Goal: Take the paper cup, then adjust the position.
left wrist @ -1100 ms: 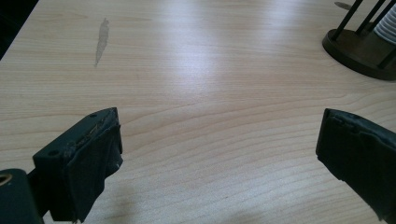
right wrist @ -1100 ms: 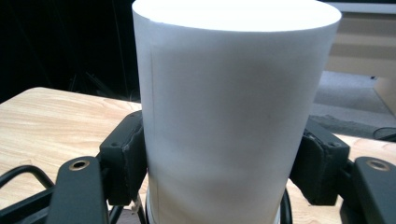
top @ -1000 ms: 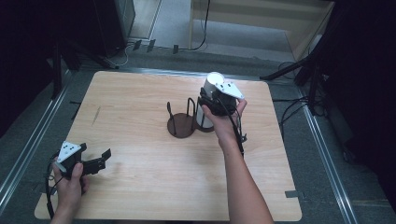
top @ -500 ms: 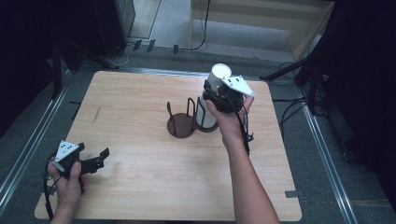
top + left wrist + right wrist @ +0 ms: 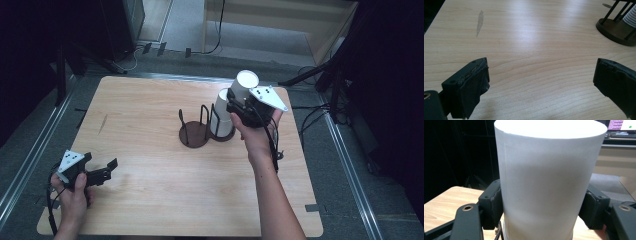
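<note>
Wooden table [image 5: 150,200]: right gripper [image 5: 239,106] clamps white cup [image 5: 245,82] (inverted, lifted).

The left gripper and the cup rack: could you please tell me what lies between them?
Bare tabletop lies between the left gripper and the rack, as the high view shows.
</note>
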`<state>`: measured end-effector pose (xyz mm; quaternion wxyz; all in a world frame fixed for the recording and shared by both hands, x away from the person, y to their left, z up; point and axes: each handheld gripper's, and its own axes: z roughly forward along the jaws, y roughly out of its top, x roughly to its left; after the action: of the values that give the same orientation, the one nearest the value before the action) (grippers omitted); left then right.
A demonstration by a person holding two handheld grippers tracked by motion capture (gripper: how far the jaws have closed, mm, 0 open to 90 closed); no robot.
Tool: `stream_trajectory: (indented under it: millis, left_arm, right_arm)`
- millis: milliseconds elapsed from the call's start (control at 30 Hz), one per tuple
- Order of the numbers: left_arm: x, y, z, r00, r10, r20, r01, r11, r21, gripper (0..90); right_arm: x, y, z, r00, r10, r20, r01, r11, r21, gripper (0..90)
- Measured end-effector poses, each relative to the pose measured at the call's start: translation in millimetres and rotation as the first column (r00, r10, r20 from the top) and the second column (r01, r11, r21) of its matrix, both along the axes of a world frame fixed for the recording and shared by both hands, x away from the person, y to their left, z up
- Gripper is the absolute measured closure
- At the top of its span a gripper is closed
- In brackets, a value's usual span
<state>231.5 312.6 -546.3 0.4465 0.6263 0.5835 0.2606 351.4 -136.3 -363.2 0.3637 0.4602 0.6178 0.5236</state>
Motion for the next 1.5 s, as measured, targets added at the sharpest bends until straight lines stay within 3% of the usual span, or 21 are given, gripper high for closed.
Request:
stream_trajectory:
  millis: [367,433,700,867,967,1167,1300,1333,1400,1500]
  left_arm:
    - [0.9,-2.1,1.8,0.9997,-0.026,0.001,0.026,0.9997,0.001,1.1]
    - [1.0,-2.8,4.0,0.9995,-0.031,0.008,0.031,0.999,-0.033,1.1]
    - [3.6,-12.6,12.9,0.9967,-0.075,0.03,0.077,0.9937,-0.081,1.1]
    - [8.1,-24.0,17.2,0.9936,-0.105,0.042,0.108,0.9916,-0.071,1.1]
    - [7.5,-32.8,21.6,0.991,-0.126,0.046,0.128,0.9908,-0.043,1.1]
    - [2.1,-47.4,39.5,0.9796,-0.198,0.035,0.199,0.979,-0.042,1.1]
    - [0.3,-60.5,51.3,0.9672,-0.252,0.029,0.253,0.9666,-0.038,1.1]
    - [0.4,-63.2,53.6,0.9595,-0.279,0.037,0.281,0.959,-0.04,1.1]
    - [0.4,-71.9,58.5,0.9515,-0.306,0.034,0.306,0.9519,-0.012,1.1]
    - [3.6,-83.1,63.7,0.9464,-0.323,0.017,0.323,0.9465,0.0,1.1]
  right_arm:
    - [-28.1,-13.8,-15.9,0.9998,-0.014,-0.017,0.014,1.0,-0.001,29.7]
    - [-33.7,-16.4,-21.0,0.9995,-0.013,-0.029,0.013,1.0,0.006,29.7]
    - [-54.9,-21.9,-51.0,0.998,-0.015,-0.061,0.016,1.0,0.011,29.6]
    - [-63.0,-21.2,-67.4,0.9975,-0.008,-0.07,0.007,1.0,-0.005,29.5]
    - [-68.6,-21.0,-78.2,0.9972,-0.01,-0.074,0.009,1.0,-0.01,29.5]
    - [-76.5,-20.8,-100.7,0.9942,-0.004,-0.108,0.002,1.0,-0.016,29.5]
    - [-79.1,-19.8,-110.0,0.9929,-0.001,-0.119,-0.003,0.999,-0.032,29.5]
    - [-80.0,-19.1,-111.6,0.9926,0.0,-0.122,-0.004,0.999,-0.033,29.5]
    - [-81.5,-18.2,-114.0,0.9928,0.002,-0.12,-0.007,0.999,-0.043,29.5]
    - [-83.6,-15.1,-119.4,0.993,0.005,-0.118,-0.011,0.998,-0.055,29.5]
